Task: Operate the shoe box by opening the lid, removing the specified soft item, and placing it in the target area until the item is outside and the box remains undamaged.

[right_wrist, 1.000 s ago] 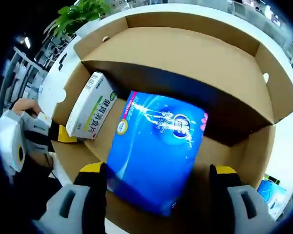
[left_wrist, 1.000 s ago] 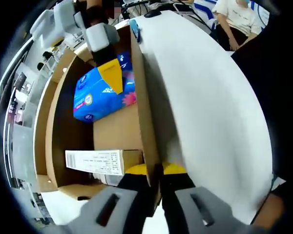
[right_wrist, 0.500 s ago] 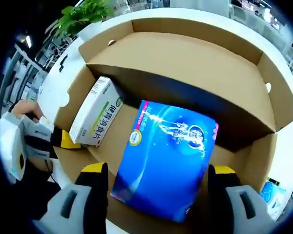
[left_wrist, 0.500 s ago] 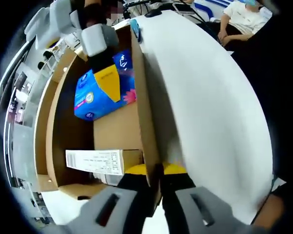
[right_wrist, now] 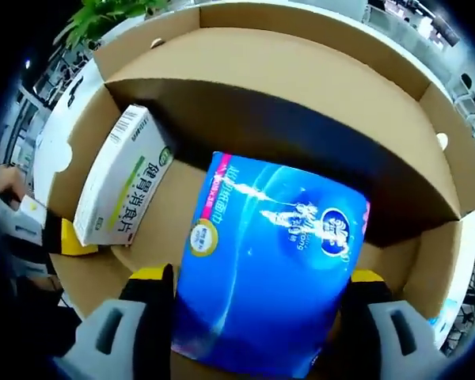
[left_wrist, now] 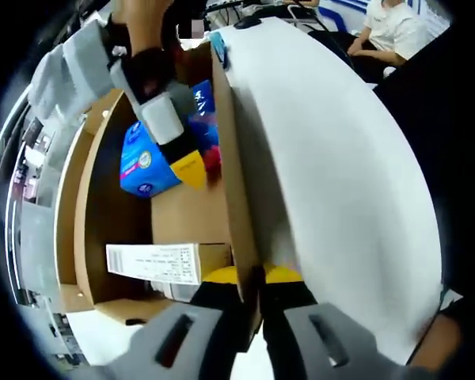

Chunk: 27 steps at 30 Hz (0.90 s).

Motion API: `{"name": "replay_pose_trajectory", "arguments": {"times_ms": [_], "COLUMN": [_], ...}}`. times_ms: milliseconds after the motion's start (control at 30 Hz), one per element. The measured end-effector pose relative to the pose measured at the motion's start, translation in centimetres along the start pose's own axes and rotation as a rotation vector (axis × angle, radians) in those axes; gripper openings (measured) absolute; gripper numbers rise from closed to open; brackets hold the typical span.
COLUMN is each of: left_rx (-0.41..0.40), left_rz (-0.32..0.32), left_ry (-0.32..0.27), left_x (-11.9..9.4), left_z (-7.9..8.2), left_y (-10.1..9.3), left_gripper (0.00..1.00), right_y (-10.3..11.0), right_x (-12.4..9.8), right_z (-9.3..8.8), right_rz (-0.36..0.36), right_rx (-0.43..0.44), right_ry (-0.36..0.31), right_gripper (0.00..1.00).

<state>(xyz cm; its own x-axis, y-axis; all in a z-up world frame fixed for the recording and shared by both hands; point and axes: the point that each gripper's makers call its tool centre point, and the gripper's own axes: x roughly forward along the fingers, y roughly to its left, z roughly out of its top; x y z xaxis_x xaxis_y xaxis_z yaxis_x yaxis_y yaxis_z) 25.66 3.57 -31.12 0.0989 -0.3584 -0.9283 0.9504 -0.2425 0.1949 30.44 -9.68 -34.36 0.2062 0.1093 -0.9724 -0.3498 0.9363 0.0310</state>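
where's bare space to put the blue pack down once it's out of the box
The white tabletop beside the box wall held by the left claw is bare. Inside the box it is crowded: the blue pack between the right claw jaws, and a white carton.

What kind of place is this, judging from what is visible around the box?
Probably an office or a lab. The cardboard shoe box stands on a white table, a seated person works at the far end, and a green potted plant grows beyond the table.
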Motion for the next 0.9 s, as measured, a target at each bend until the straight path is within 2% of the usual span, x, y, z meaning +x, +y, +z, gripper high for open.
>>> {"name": "replay_pose_trajectory", "arguments": {"times_ms": [33,133,567,733,900], "left_rx": [-0.003,-0.008,-0.036,-0.018,0.008], "left_rz": [-0.004,-0.011,-0.013,-0.004,0.004], "left_ry": [-0.011,-0.029,-0.027,-0.013,-0.02], "left_x": [-0.07,-0.12,-0.13,-0.08,-0.15], "left_z": [0.04,0.17,0.18,0.12,0.18], "left_y": [0.02,-0.04,-0.34,-0.45,-0.17], "left_gripper": [0.05,0.05,0.05,0.05,0.05], "right_y": [0.11,0.46,0.7,0.66,0.52], "right_x": [0.36,0.34,0.28,0.31,0.3], "right_z": [-0.02,-0.13,-0.48,-0.5,-0.42], "right_rz": [-0.002,-0.018,-0.022,-0.021,-0.02], "right_rx": [0.007,-0.014,-0.018,-0.019,-0.019], "right_ry": [-0.012,0.005,0.021,0.035,0.019], "right_gripper": [0.94,0.96,0.98,0.98,0.98]}}
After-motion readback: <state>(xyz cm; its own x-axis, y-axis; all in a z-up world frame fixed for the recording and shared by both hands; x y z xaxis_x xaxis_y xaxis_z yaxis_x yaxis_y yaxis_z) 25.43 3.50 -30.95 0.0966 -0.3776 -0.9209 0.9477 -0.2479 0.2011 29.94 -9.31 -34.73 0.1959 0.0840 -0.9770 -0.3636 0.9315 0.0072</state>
